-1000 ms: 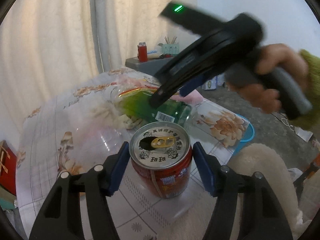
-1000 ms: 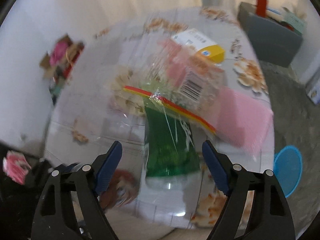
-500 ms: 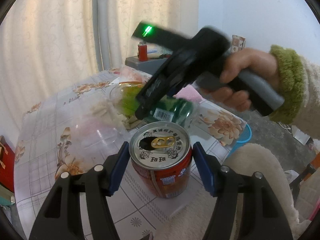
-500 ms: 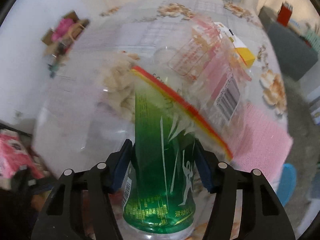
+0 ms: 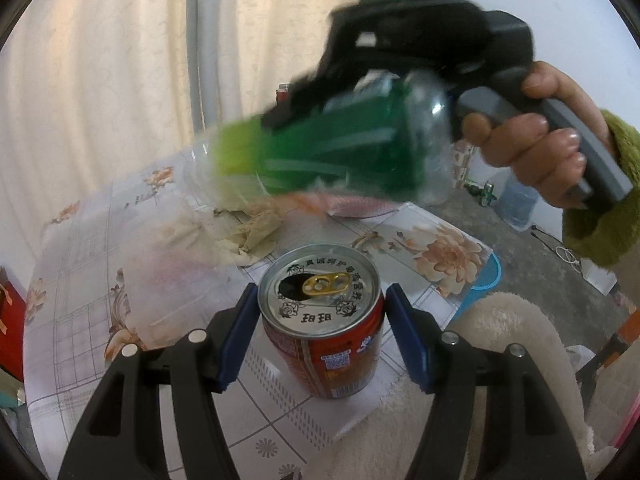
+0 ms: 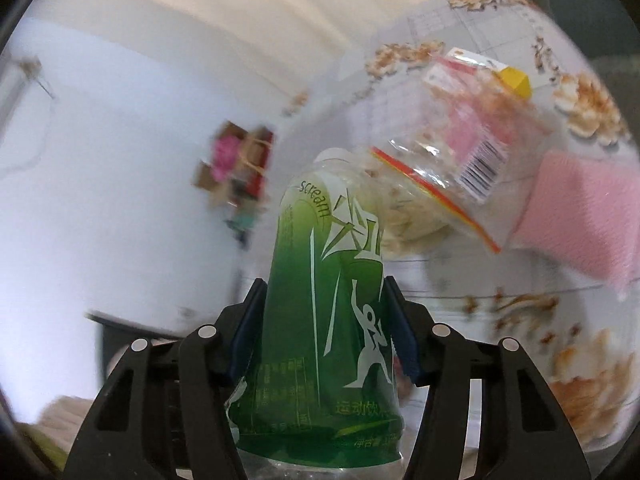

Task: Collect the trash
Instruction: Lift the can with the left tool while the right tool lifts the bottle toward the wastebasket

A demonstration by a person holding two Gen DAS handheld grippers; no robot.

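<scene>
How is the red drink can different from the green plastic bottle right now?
The red metal drink can is short, opaque and stands upright on the flowered tablecloth; the green-labelled clear plastic bottle is taller and lifted off it, lying nearly level in the air. The can's top is open with a gold tab; the bottle wears a white cap. Each sits between a gripper's blue pads: the left gripper brackets the can, the right gripper is closing on the bottle.

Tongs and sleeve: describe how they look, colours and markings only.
Left tongs: black skeletal fingers with cut-out slots, silver rivets, blue flat pads. Right tongs: same build. From the left wrist view, the right tool has a black body, a green light on top, a grey handle. The sleeve is fuzzy green over a cream cuff.
</scene>
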